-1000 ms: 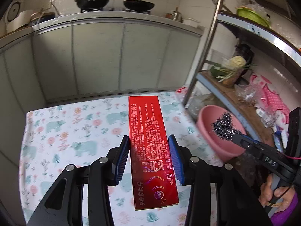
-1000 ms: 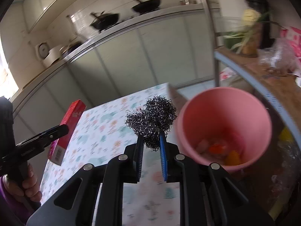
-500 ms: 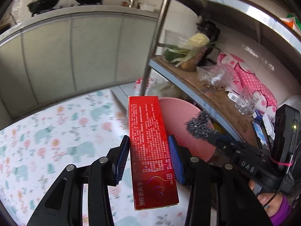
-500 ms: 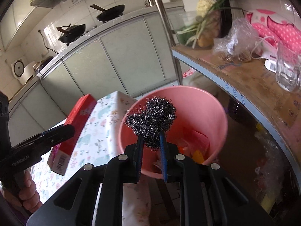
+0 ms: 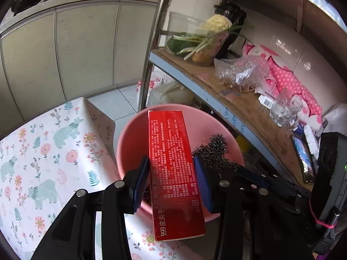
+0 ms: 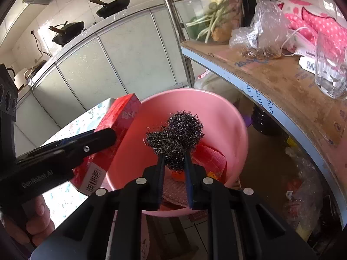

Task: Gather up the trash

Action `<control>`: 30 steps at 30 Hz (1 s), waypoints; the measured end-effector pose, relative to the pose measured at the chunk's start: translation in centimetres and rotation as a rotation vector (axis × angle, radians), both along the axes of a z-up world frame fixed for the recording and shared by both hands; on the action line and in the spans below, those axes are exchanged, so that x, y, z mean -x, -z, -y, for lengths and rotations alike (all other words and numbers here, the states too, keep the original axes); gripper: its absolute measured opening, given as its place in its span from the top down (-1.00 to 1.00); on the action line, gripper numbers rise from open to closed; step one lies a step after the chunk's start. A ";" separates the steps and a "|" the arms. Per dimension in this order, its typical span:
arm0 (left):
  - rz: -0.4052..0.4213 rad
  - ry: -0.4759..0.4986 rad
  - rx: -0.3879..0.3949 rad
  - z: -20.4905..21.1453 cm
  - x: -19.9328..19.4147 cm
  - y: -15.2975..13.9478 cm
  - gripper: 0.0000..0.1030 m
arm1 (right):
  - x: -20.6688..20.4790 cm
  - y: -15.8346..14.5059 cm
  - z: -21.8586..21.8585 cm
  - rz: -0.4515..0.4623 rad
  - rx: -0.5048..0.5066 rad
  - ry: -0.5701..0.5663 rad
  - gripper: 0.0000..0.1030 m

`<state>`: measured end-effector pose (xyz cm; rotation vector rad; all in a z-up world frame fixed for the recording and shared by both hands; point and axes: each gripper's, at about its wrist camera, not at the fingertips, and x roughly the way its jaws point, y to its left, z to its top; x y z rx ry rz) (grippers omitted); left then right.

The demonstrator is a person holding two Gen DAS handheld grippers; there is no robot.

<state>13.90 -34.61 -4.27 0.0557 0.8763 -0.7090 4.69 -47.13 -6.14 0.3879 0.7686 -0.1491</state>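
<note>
The red box (image 5: pixel 173 173) is sitting clamped between the blue pads of the left gripper (image 5: pixel 172 184), its long side running away from the camera and its far end reaching over the rim of the pink bin (image 5: pixel 125 143). In this left wrist view the bin is standing just beside the corner of the table (image 5: pixel 54 151), which is wearing a cloth printed with bears and flowers. The steel wool (image 5: pixel 213 151) is showing to the right of the box, over the bin, with the right gripper's black body below it. A wooden shelf (image 5: pixel 249 108) is carrying a plastic bag and greens.

In the right wrist view the right gripper (image 6: pixel 173 166) is clenching its jaws on the steel wool (image 6: pixel 175 136), which is hanging above the bin's (image 6: pixel 227 112) open mouth. Red and orange scraps are lying at the bottom. The left gripper (image 6: pixel 86 140) is gripping the red box (image 6: pixel 117 127), tilted over the bin's left rim, and a hand (image 6: pixel 32 221) is gripping its handle.
</note>
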 end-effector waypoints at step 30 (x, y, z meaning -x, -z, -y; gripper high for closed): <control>0.091 -0.057 -0.044 -1.5 2.9 -1.9 0.08 | 2.5 -0.9 -2.1 0.004 0.030 -0.044 0.13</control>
